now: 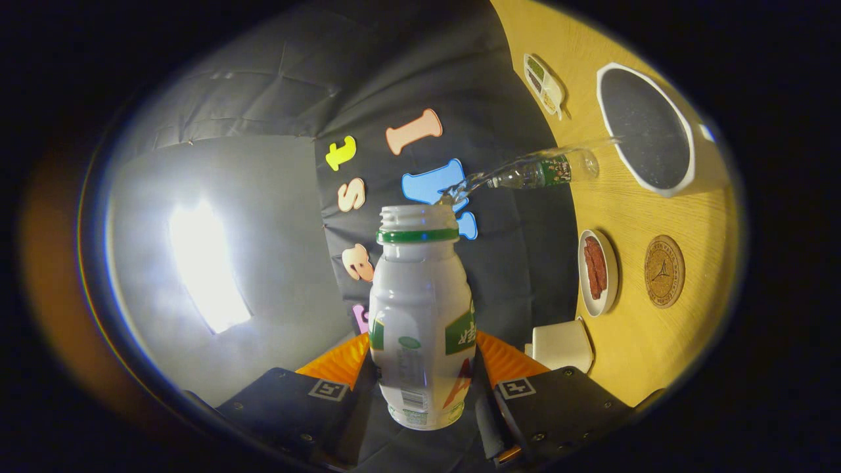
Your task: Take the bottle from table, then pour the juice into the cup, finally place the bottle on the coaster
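My gripper [424, 368] is shut on the white juice bottle [420, 295], with one finger on each side of its lower body. The bottle has a green ring under its open mouth and wears no cap. It is rolled about a quarter turn, so it lies roughly level with the yellow table [657, 355]. No juice shows leaving the mouth. The white cup [560, 344] stands on the table just past the right finger, beside the bottle's lower half. Further along the table lies the round cork coaster [664, 271], bare.
A small white plate with red food [596, 272] sits between the cup and the coaster. Beyond it stand a clear plastic water bottle [548, 171], a dark round tray with a white rim [647, 128] and a small divided white dish [544, 82]. A bright lamp glares on the grey wall.
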The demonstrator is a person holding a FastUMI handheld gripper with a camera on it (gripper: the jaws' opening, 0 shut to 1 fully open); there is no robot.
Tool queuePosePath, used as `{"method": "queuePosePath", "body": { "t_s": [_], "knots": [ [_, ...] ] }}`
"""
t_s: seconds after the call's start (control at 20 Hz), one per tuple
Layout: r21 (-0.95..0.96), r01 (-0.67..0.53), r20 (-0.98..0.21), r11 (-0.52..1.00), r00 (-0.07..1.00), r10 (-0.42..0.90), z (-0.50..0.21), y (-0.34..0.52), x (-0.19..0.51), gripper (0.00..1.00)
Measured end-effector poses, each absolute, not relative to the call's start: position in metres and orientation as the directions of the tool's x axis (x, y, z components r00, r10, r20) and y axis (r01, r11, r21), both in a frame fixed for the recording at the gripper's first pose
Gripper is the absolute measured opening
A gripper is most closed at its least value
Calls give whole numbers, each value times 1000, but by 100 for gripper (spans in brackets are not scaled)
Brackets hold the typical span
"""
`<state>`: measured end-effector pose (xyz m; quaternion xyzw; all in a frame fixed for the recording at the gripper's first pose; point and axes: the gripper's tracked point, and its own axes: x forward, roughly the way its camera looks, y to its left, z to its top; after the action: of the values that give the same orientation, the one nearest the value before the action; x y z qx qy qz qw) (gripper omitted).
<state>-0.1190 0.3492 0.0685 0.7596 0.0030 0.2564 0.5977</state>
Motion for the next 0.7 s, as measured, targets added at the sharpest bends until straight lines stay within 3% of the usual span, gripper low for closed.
{"method": "queuePosePath", "body": {
  "t_s": [0.7],
  "knots": [
    [906,-292,383,-307,873,302,66,349,-117,68]
  ]
}}
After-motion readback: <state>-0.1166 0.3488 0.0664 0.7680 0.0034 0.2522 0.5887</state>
